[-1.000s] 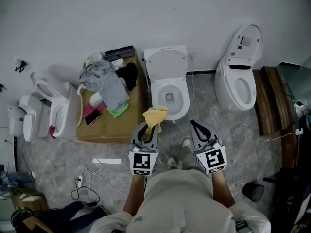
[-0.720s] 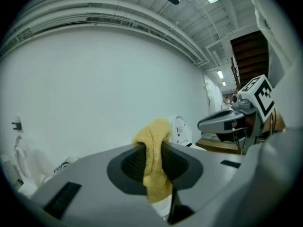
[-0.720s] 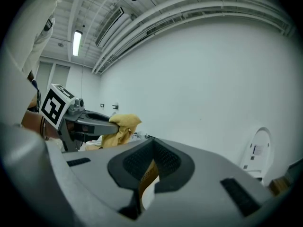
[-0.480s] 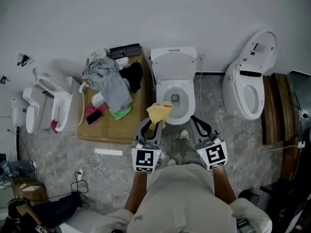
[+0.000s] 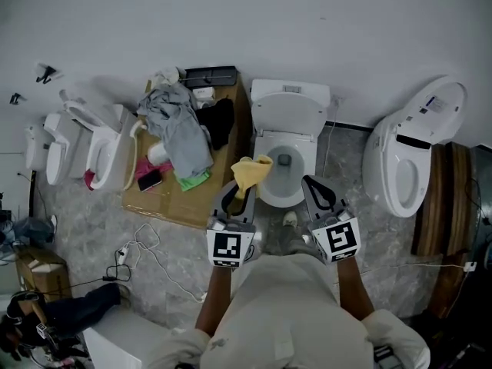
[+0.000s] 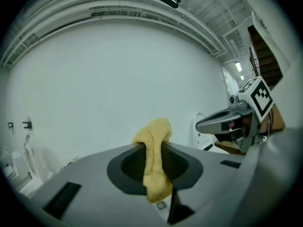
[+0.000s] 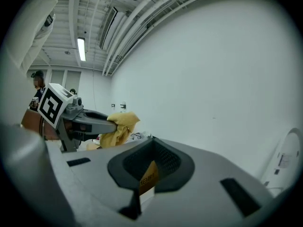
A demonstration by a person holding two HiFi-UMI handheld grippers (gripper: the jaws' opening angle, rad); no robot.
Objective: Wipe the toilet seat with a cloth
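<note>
Left gripper (image 5: 243, 187) is clamped on the yellow terry cloth (image 5: 251, 172), which hangs over the near-left rim of the white oval toilet seat (image 5: 310, 157). Right gripper (image 5: 310, 181) is closed and empty. Lower the cloth, press it flat, sweep round the rim, stay out of the bowl. Count: one cloth, two grippers, at least three toilets.

Head view: bright, even, soft light. The white wall (image 5: 231, 21) fills the top of the frame without glare, and the toilets (image 5: 288, 141) throw only faint grey shadows on it. Straight lines bow toward the edges. Both gripper views are fisheye circles with black corners, and the grey jaws low in the frame look soft. A ceiling strip lamp (image 7: 81, 49) glows in the right gripper view's upper left.
</note>
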